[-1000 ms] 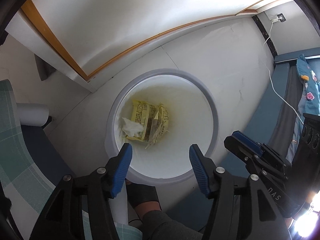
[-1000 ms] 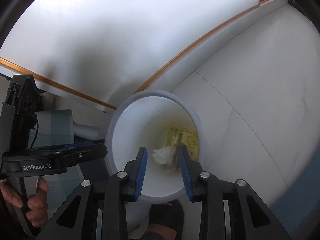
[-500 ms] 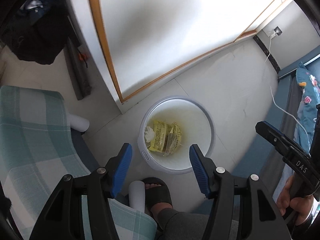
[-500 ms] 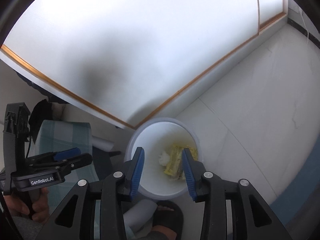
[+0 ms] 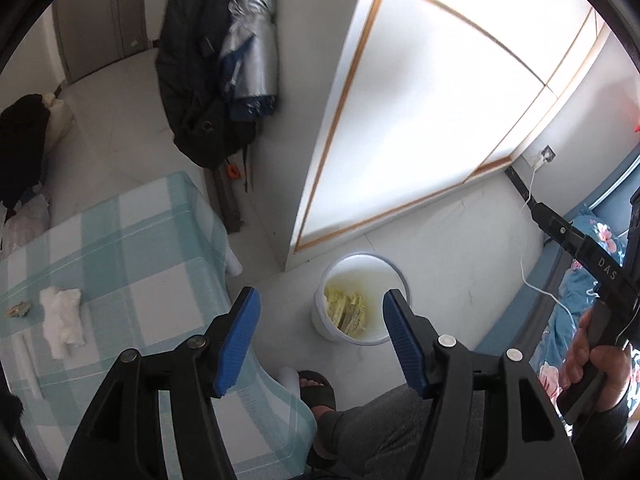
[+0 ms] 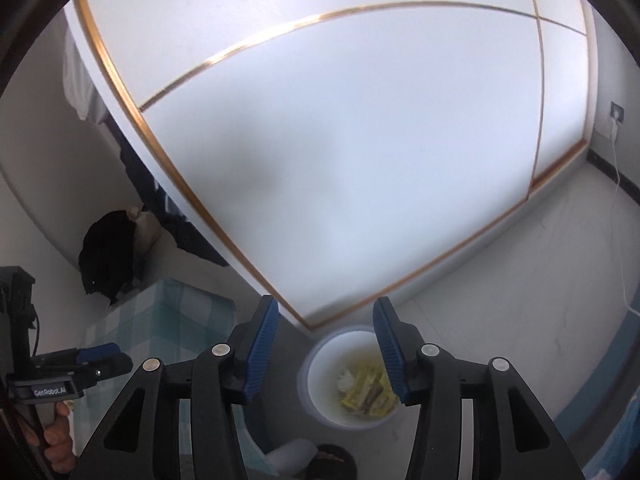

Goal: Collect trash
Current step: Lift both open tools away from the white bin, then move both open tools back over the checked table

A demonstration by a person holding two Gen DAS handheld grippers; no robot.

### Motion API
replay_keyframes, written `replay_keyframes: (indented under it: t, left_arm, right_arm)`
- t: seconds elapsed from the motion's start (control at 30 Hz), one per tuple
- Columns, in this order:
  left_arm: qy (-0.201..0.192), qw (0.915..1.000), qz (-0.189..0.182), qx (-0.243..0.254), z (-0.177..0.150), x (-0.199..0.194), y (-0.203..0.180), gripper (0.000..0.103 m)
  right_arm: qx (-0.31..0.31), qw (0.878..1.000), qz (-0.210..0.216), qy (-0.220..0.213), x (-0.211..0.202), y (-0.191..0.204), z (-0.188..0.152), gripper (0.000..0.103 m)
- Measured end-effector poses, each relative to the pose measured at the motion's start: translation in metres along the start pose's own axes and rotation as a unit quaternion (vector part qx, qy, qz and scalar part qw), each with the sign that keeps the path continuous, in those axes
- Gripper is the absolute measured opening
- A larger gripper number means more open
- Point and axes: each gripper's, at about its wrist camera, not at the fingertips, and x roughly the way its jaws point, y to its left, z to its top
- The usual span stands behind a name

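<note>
A white bin (image 5: 394, 276) (image 6: 316, 400) stands on the floor far below both grippers, with a yellow wrapper (image 5: 346, 308) (image 6: 370, 392) and a white tissue (image 6: 346, 378) inside. On the checked tablecloth (image 5: 132, 264) at the left lie a crumpled white tissue (image 5: 62, 318) and a small scrap (image 5: 18, 309). My left gripper (image 5: 316, 336) hangs high over the table's corner, its jaws opening with nothing between them. My right gripper (image 6: 326, 348) is high above the bin, jaws opening and empty.
A white wardrobe with wood trim (image 5: 420, 120) rises behind the bin. Dark clothes and a folded umbrella (image 5: 248, 64) hang at the back. A blue bed (image 5: 576, 300) and a white cable (image 5: 536, 280) lie to the right. A sandalled foot (image 5: 316, 390) stands beside the table.
Both grippers have risen well away from the bin, which now looks small and far below. The left view has swung onto the table. The right jaws have spread wider.
</note>
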Motion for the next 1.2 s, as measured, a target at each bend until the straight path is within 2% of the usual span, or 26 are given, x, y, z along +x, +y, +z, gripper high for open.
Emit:
replay_keyframes:
  t: [0.13, 0.23, 0.37, 0.47, 0.57, 0.7, 0.9, 1.07, 1.2]
  left_arm:
    - [-0.052, 0.9982, 0.02, -0.021, -0.007, -0.043, 0.022, 0.068]
    - [-0.097, 0.993, 0.056, -0.037, -0.013, -0.073, 0.047, 0.072]
    - [-0.151, 0.982, 0.093, -0.065, -0.023, -0.109, 0.082, 0.076]
    - [-0.176, 0.9735, 0.116, -0.089, -0.031, -0.13, 0.104, 0.081]
    - [-0.187, 0.9648, 0.153, -0.104, -0.042, -0.144, 0.121, 0.081]
    - [-0.205, 0.9531, 0.177, -0.136, -0.058, -0.157, 0.149, 0.081]
    - [-0.226, 0.9384, 0.189, -0.181, -0.073, -0.165, 0.196, 0.086]
    - [-0.246, 0.9267, 0.202, -0.2, -0.085, -0.167, 0.227, 0.09]
    - [-0.253, 0.9233, 0.201, -0.208, -0.094, -0.163, 0.249, 0.094]
  right_arm:
    - [-0.047, 0.998, 0.025, -0.041, -0.031, 0.051, 0.015, 0.058]
    - [-0.07, 0.994, 0.052, -0.058, -0.046, 0.089, 0.017, 0.064]
    - [-0.092, 0.99, 0.083, -0.068, -0.056, 0.138, 0.012, 0.069]
    - [-0.114, 0.986, 0.1, -0.072, -0.061, 0.172, 0.008, 0.073]
    - [-0.134, 0.981, 0.126, -0.067, -0.061, 0.206, 0.0, 0.075]
    - [-0.16, 0.974, 0.151, -0.053, -0.053, 0.245, -0.016, 0.076]
    - [-0.184, 0.966, 0.18, -0.033, -0.04, 0.29, -0.045, 0.079]
    - [-0.207, 0.959, 0.193, -0.025, -0.02, 0.329, -0.066, 0.083]
    - [-0.226, 0.955, 0.193, -0.017, 0.0, 0.349, -0.081, 0.089]
